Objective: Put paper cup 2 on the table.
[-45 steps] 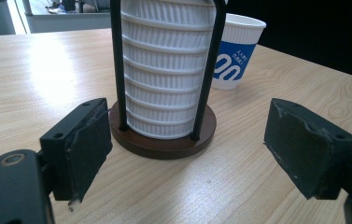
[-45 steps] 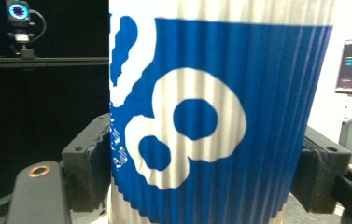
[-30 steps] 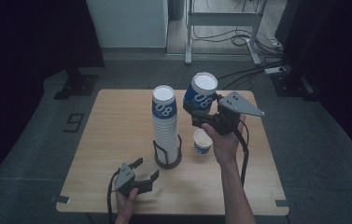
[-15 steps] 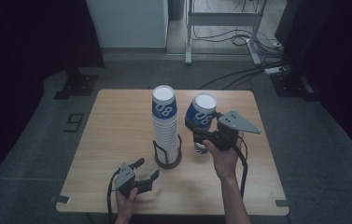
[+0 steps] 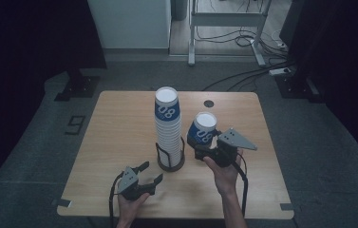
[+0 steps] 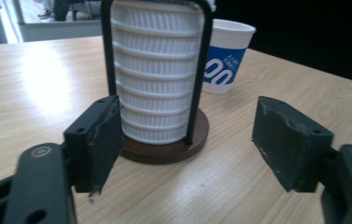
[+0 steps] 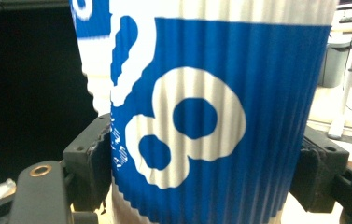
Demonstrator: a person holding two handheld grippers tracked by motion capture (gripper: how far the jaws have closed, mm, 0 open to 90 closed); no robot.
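A tall stack of blue-and-white paper cups (image 5: 167, 121) stands in a black wire holder on a round brown base (image 5: 170, 164) at mid-table. My right gripper (image 5: 201, 145) is shut on one more cup (image 5: 203, 129) of the same print, held just right of the stack. That cup's ribbed blue wall (image 7: 220, 116) sits between the two pads. My left gripper (image 5: 151, 172) rests open near the front edge, its jaws pointing at the holder (image 6: 164, 144) with nothing between them. Past the holder, a lone cup (image 6: 227, 56) stands on the table.
The wooden table (image 5: 115, 142) has bare room to the left of the stack and along its far side, where a small dark hole (image 5: 208, 103) sits. Dark floor, cables and a metal frame (image 5: 224, 28) lie beyond the far edge.
My right gripper has brought its cup down and toward the person, from high over the table's right side to just right of the stack. The left gripper has stayed put.
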